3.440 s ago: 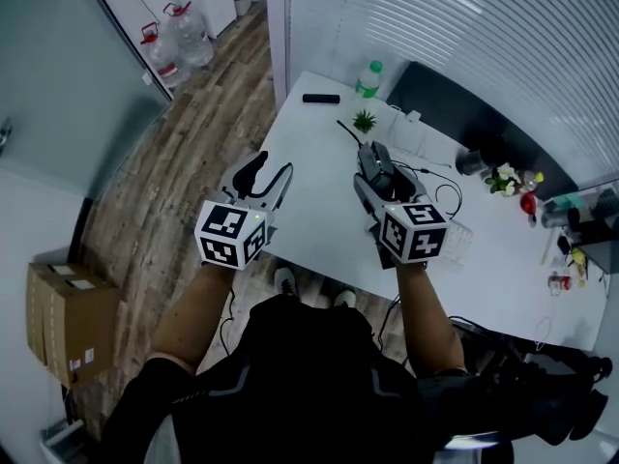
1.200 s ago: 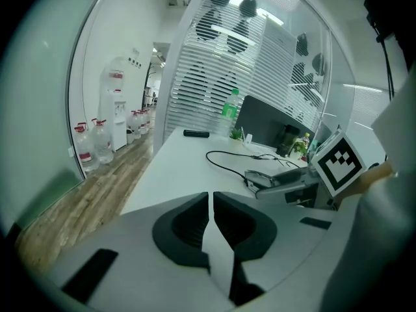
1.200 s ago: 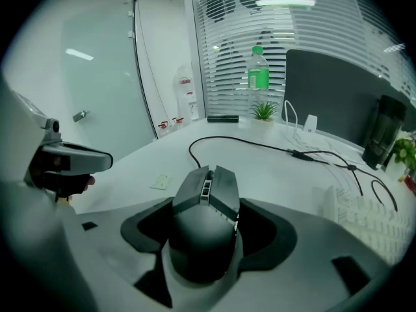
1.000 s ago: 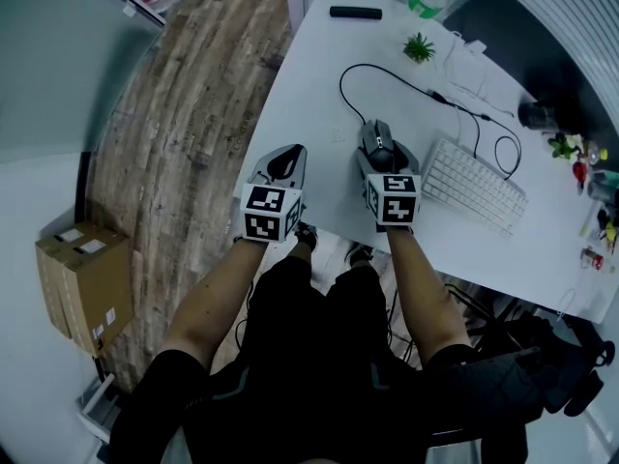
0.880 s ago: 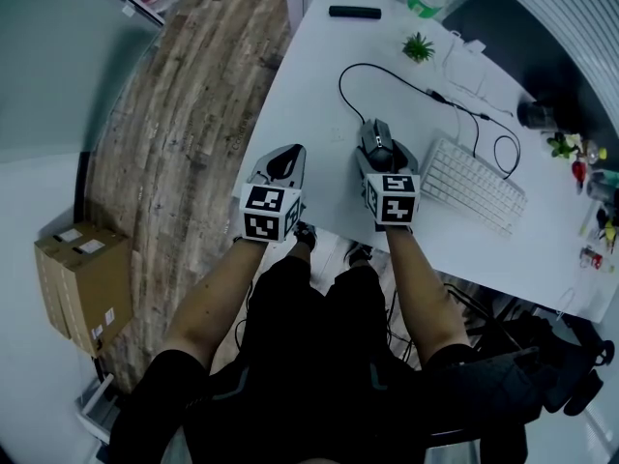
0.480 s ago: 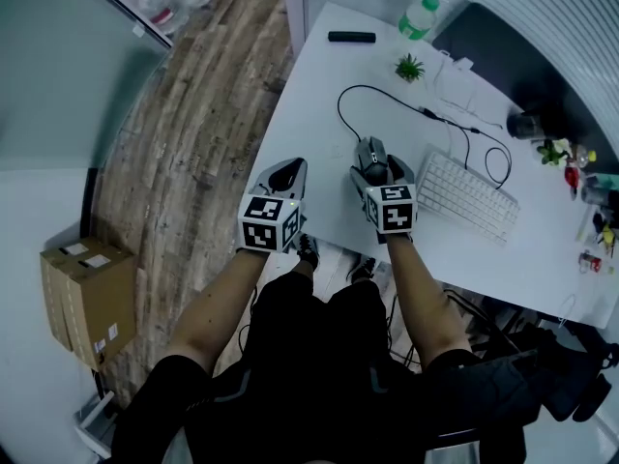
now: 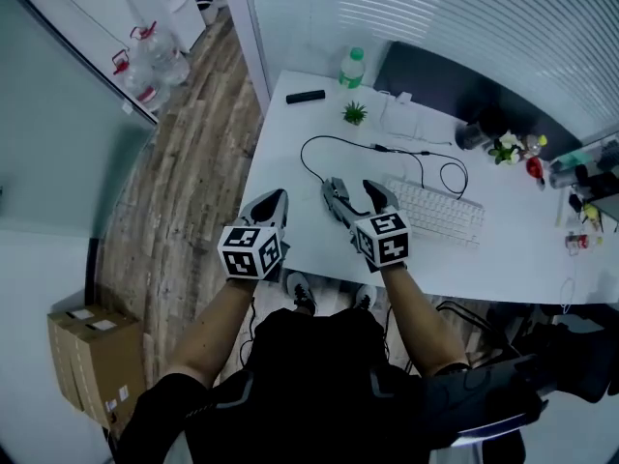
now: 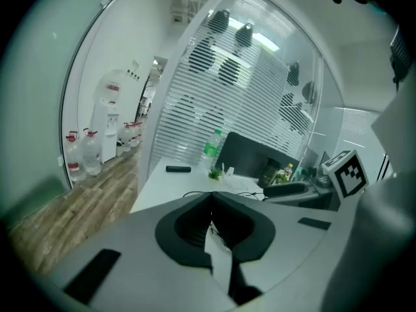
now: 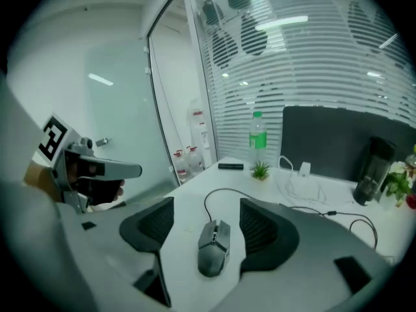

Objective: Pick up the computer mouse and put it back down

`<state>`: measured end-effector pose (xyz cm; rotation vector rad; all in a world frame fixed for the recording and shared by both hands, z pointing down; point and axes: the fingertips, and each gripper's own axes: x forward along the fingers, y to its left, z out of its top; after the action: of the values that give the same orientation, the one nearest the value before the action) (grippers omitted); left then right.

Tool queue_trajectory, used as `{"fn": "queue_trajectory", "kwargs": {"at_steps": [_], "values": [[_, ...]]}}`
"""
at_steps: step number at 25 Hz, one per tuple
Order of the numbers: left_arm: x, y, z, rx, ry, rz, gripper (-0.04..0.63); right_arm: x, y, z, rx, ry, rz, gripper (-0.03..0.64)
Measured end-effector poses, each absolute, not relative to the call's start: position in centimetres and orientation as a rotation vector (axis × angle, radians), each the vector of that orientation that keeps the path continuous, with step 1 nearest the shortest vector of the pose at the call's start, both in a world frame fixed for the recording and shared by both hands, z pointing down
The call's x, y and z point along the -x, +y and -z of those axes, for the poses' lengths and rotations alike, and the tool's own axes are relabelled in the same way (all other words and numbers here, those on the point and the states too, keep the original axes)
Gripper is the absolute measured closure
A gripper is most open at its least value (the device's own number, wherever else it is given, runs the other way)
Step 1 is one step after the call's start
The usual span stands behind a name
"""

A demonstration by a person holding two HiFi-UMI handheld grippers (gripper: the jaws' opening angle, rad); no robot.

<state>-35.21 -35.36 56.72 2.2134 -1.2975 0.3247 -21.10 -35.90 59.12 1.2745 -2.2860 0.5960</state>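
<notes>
While our right gripper (image 9: 207, 223) holds its jaws wide, having just narrowed them slightly, the computer mouse (image 9: 213, 247) lies on the white table (image 9: 286, 190), showing between the pads and untouched by them. To its left, our left gripper (image 8: 211, 229) is closed on nothing.

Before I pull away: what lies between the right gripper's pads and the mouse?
Only bare desk on either side of the mouse, per the right gripper view. The right gripper has just closed slightly, yet its jaws stand apart, touching nothing.
</notes>
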Motion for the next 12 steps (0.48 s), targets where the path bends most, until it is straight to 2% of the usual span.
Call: {"fn": "queue_trajectory", "kwargs": {"at_steps": [2, 7, 12], "values": [[34.3, -35.8, -54.4, -2.279, -1.301, -0.347, 0.565, 19.8, -35.6, -55.8, -1.305, -2.337, -0.559, 0.324], [32.2, -36.3, -48.6, -2.374, -1.312, -0.292, 0.565, 15.9, -35.0, -48.8, -1.378, -2.401, -0.468, 0.325], [29.6, -34.3, -44.6, -2.448, -1.312, -0.252, 0.565, 11.6, -33.2, -42.6, -1.474, -2.455, -0.348, 0.356]]}}
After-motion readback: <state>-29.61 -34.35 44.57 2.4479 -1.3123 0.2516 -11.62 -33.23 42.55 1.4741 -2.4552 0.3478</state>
